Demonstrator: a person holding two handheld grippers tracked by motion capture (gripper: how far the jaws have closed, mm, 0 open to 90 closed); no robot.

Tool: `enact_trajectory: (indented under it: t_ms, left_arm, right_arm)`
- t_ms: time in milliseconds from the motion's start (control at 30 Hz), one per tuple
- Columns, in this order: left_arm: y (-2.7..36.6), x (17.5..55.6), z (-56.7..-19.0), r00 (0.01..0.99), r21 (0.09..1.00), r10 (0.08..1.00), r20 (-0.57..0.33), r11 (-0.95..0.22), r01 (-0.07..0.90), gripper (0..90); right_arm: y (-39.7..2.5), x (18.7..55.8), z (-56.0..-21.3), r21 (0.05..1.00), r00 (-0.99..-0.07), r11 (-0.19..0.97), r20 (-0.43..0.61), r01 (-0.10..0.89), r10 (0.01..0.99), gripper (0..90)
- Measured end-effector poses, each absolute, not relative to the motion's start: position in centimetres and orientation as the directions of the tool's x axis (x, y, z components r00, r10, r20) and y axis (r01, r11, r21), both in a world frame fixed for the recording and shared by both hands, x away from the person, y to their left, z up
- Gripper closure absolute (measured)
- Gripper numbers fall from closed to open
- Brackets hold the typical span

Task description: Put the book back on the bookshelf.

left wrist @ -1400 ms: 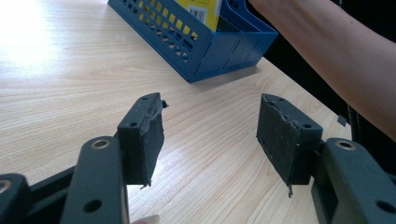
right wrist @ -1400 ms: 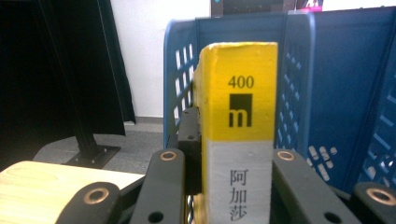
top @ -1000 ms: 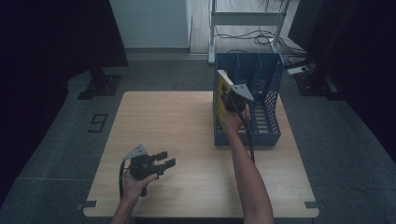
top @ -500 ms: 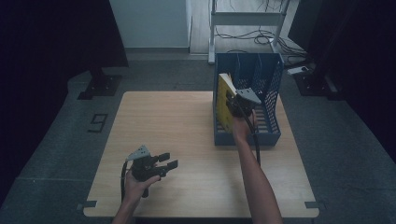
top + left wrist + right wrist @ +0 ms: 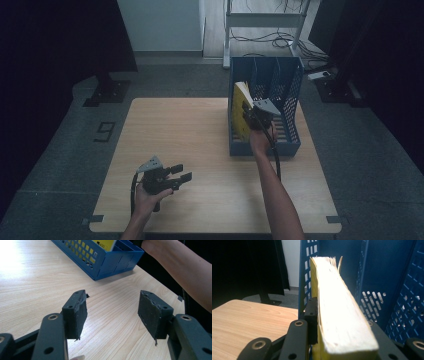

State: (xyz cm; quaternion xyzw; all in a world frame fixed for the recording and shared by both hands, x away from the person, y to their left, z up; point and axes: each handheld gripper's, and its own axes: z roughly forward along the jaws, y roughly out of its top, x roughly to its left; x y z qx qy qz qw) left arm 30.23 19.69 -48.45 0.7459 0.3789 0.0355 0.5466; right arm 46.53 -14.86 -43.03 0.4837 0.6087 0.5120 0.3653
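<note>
A thick yellow book (image 5: 241, 111) stands tilted in the left slot of the blue file rack (image 5: 292, 142) at the table's right. My right gripper (image 5: 251, 119) is shut on it. In the right gripper view the book's pale page edge (image 5: 337, 307) runs between the black jaws, with the rack's perforated walls (image 5: 407, 315) behind. My left gripper (image 5: 179, 174) is held low over the front left of the table, open, nothing between its pads (image 5: 76, 313). In the left gripper view the rack's corner (image 5: 105, 263) and the yellow book (image 5: 106, 243) show ahead.
The wooden table (image 5: 190, 130) has bare surface at left and centre. The person's right forearm (image 5: 275, 195) reaches across the front right. A white shelf frame with cables (image 5: 265, 22) stands on the floor behind the rack. Dark stands (image 5: 107, 90) flank the table.
The right gripper has carried the yellow book slightly farther into the rack's left slot. The left gripper has stayed in place, open.
</note>
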Motion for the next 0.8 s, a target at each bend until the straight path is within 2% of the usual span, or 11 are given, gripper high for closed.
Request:
enact_trajectory:
  t_ms: [133,300,600,800]
  left_arm:
    - [19.7,30.2,-48.4,0.711,0.843,0.604,-0.362,-0.113,0.525,39.8]
    - [19.8,30.3,-48.4,0.709,0.843,0.605,-0.363,-0.110,0.526,39.8]
    - [20.0,30.4,-48.5,0.705,0.841,0.606,-0.370,-0.105,0.531,39.8]
    - [20.2,30.5,-48.6,0.699,0.836,0.602,-0.387,-0.091,0.542,39.8]
  right_arm:
    - [-14.8,46.6,-43.0,0.976,-0.260,0.011,0.047,0.218,0.964,69.6]
    - [-14.4,46.6,-42.5,0.974,-0.263,0.094,-0.038,0.206,0.964,67.8]
    - [-14.1,47.7,-42.0,0.955,-0.307,0.098,-0.007,0.281,0.952,65.3]
    - [-14.6,48.0,-41.6,0.958,-0.307,0.061,0.030,0.280,0.951,65.7]
